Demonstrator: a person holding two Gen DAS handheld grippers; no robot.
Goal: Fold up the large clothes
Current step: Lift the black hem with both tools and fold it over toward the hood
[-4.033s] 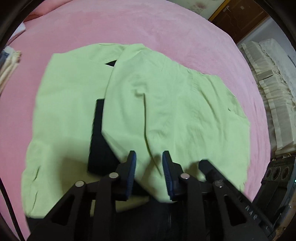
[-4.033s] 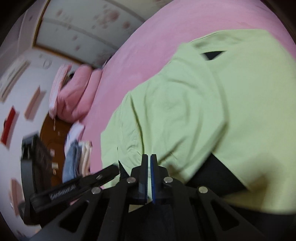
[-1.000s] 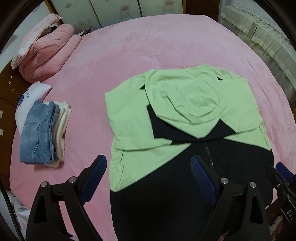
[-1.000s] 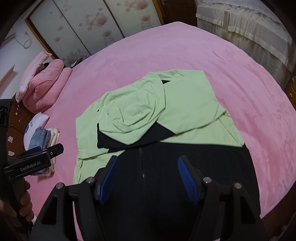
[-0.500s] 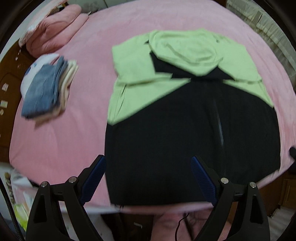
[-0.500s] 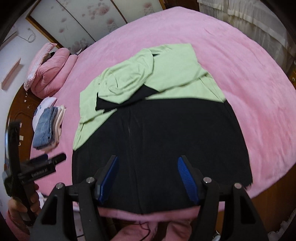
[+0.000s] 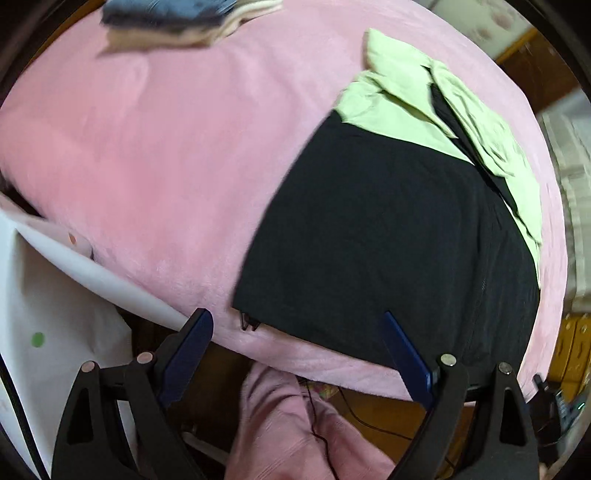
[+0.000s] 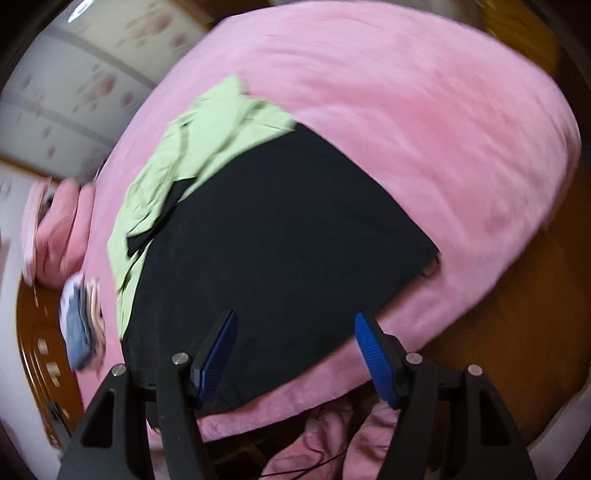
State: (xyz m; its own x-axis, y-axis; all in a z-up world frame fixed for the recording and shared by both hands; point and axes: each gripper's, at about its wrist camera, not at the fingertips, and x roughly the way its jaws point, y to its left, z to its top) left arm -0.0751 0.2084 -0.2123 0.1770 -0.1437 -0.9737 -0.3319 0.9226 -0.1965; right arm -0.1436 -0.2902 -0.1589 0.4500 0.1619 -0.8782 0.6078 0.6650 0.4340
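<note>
Black-and-green garment [image 7: 388, 229] on pink bed [image 7: 166, 147]

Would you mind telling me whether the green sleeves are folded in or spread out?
Folded in: the green sleeves lie across the black-and-green jacket.

Spread flat on the bed [image 7: 155, 155]: a hooded jacket [image 7: 388, 229], hem at the near edge, hood [image 7: 476, 122] folded on top, stacked clothes [image 7: 177, 18] beyond.

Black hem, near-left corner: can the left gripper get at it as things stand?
Probably yes. The left gripper is open and empty, just short of the black hem at the bed edge; nothing lies between.
</note>
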